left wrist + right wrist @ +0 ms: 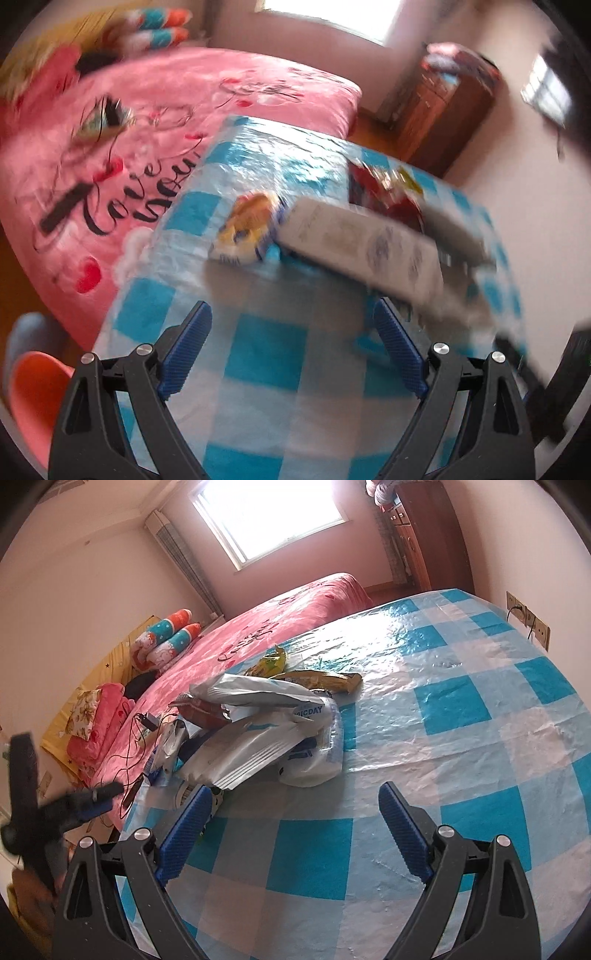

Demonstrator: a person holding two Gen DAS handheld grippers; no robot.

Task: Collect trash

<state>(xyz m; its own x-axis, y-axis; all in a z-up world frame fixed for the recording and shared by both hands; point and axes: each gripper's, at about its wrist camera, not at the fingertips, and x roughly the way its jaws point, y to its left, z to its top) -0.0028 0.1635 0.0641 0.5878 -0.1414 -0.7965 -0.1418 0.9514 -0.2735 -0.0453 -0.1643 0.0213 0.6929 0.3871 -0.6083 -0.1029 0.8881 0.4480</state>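
- right gripper [291,823] wide open, empty; trash pile [258,731] just ahead, off its left finger
- left gripper [293,343] wide open, empty too, wrappers [243,229] further ahead

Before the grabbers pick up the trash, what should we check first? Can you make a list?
1. Left gripper open with nothing between its fingers: ok.
2. Right gripper open and empty: ok.
3. Pile of white plastic bags and wrappers on the blue-and-white checked tablecloth: ok.
4. Yellow snack wrapper in the open behind the pile: ok.
5. Left view sharp enough to aim: not ok, blurred.
6. Trash bin in sight: not ok.
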